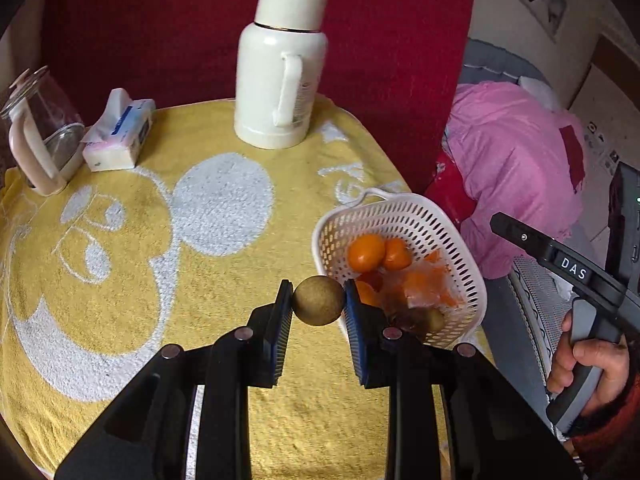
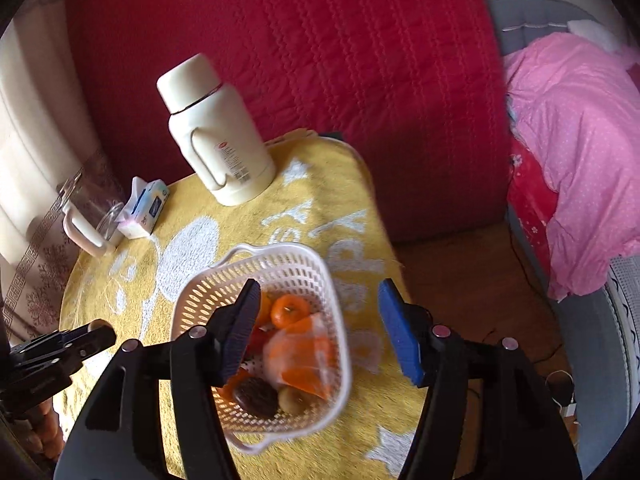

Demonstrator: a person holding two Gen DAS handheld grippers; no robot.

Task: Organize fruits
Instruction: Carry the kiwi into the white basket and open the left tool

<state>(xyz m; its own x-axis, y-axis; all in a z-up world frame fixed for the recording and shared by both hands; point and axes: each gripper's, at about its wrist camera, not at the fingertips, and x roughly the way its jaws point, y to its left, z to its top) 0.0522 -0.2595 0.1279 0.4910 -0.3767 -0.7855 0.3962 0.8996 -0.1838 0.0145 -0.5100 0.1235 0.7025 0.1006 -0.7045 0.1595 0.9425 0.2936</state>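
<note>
My left gripper is shut on a round brown-green fruit and holds it above the yellow towel, just left of the white basket. The basket holds oranges, an orange plastic packet and dark and green fruits at its near end. In the right wrist view my right gripper is open and empty above the basket; an orange, the packet, a dark fruit and a green fruit show inside. The left gripper shows at the left edge.
A cream thermos stands at the table's back. A tissue pack and a glass jug sit at the back left. The yellow towel covers the round table. A red backdrop and pink bedding lie beyond.
</note>
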